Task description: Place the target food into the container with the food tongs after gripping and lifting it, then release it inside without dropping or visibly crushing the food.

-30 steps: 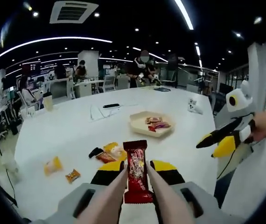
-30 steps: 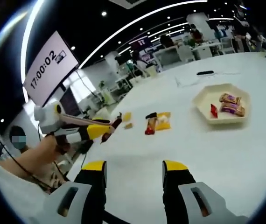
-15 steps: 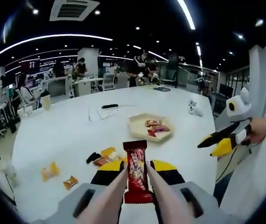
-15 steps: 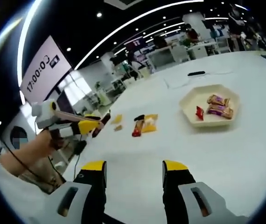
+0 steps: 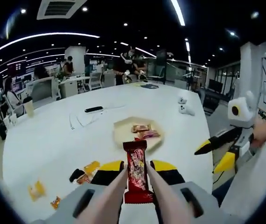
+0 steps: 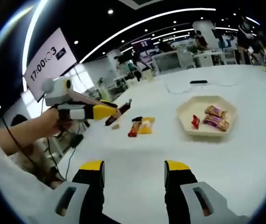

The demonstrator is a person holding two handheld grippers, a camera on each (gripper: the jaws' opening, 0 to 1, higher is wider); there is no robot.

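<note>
Closer now, the tray (image 5: 123, 135) sits just beyond the red bar (image 5: 136, 170), pinched upright in the tongs (image 5: 123, 186) between the left fingers (image 5: 110, 166).

Right fingers (image 6: 91, 167) spread over open bench (image 6: 245, 158); tray well ahead, loose snacks (image 6: 141, 125) left.

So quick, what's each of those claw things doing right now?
Left gripper: closed on tongs gripping a red snack packet, lifted above the table.
Right gripper: open, holding nothing.
</note>
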